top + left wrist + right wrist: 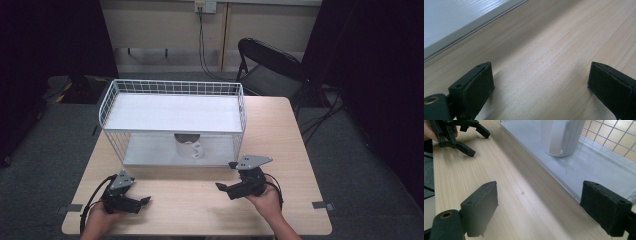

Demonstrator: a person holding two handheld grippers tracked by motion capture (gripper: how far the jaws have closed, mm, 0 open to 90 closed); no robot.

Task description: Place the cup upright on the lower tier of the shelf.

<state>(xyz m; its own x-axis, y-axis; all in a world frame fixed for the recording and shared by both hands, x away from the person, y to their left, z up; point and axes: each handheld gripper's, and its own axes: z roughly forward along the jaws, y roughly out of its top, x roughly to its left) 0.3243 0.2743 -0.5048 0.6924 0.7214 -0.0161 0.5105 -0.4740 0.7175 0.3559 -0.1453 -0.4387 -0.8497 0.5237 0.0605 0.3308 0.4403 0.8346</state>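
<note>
**Two open grippers waiting before a white mug**

One white ribbed mug [190, 147] is standing upright on the lower shelf of a white wire rack [111, 95], under the rack's upper shelf and near its front edge, with its handle facing the person's side. In the right gripper view the mug [560, 136] is sitting just beyond the shelf's front lip. The right gripper [226, 176] is hovering over the wooden surface [280, 130] in front of the rack, nearest the mug, its fingers [480, 206] spread wide and holding nothing. The left gripper [143, 201] is resting near the surface's front left corner, well apart from the mug, its fingers [474, 87] likewise spread wide and gripping nothing. Behind the surface a black folding chair [270, 67] is standing on the grey floor.
</note>
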